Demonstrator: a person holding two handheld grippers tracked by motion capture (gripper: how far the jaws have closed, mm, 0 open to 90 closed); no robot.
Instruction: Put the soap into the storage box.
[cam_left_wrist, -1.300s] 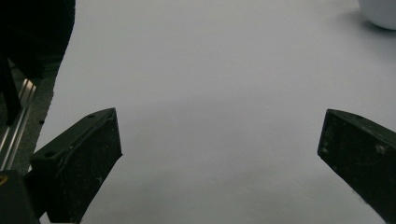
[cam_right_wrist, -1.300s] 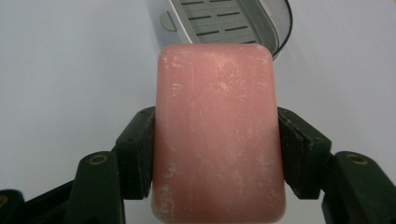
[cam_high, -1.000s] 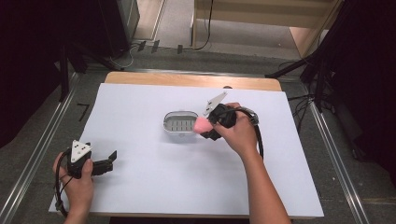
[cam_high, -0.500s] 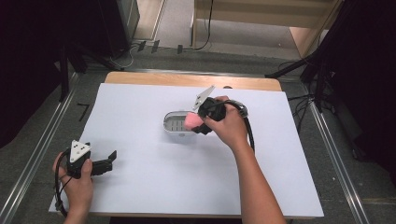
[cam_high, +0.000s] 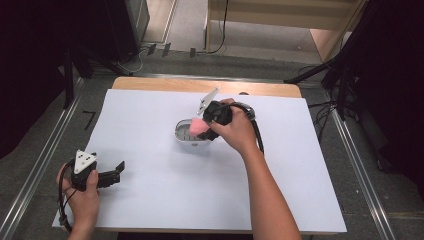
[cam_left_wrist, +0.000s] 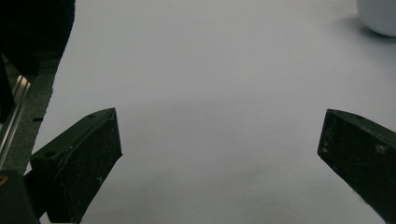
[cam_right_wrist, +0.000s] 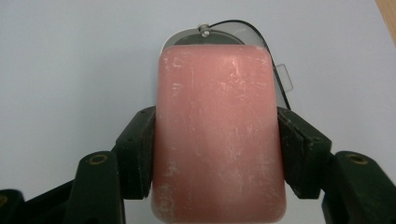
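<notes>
Right claw (cam_high: 202, 129) tilts down, clamping pink soap (cam_right_wrist: 218, 130).

I see a matt pink soap bar (cam_right_wrist: 218, 135) with a chalky, scuffed surface, my right gripper (cam_right_wrist: 217, 154) with matt black plastic jaws, a smooth white soap dish (cam_high: 187, 136), a matt white paper-like table cover (cam_high: 150, 115), a bare wood table edge (cam_high: 165, 84).

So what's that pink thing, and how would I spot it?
Start at the white-covered table and look to its middle, where a small oval white dish sits. Just above that dish, the right gripper holds a rounded, rectangular pink bar of soap between its black fingers. It is the one coloured thing on the white sheet, its surface scuffed with pale marks.
</notes>
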